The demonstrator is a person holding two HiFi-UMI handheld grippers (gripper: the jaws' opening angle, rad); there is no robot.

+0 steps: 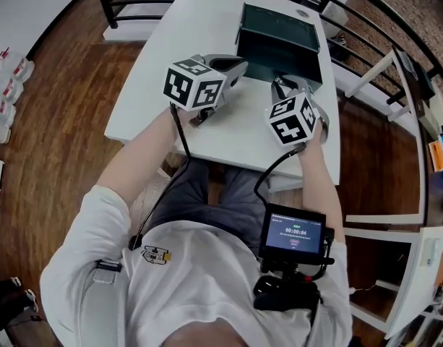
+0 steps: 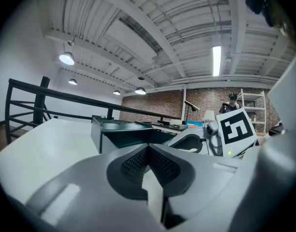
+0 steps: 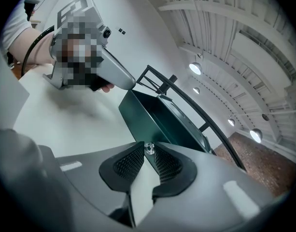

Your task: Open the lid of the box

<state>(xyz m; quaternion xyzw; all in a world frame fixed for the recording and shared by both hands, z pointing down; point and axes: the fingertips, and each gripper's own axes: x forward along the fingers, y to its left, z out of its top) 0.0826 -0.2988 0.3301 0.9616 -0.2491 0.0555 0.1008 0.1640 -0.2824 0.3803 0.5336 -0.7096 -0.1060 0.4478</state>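
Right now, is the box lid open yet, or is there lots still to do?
Nothing looks done yet: the lid seems to lie flat on the dark green box. In hand: the right hand-held gripper pinches a small shiny piece by the box's front, maybe its catch. The left hand-held gripper is shut and empty beside the box. Left to do: lifting the lid.

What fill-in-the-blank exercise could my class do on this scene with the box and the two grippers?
1. The box stands on a ____ table.
2. The box is dark ____ in colour.
3. Of the left gripper and the right gripper, a small shiny piece sits between the jaw tips of the ____ one.

Missing words: white; green; right.
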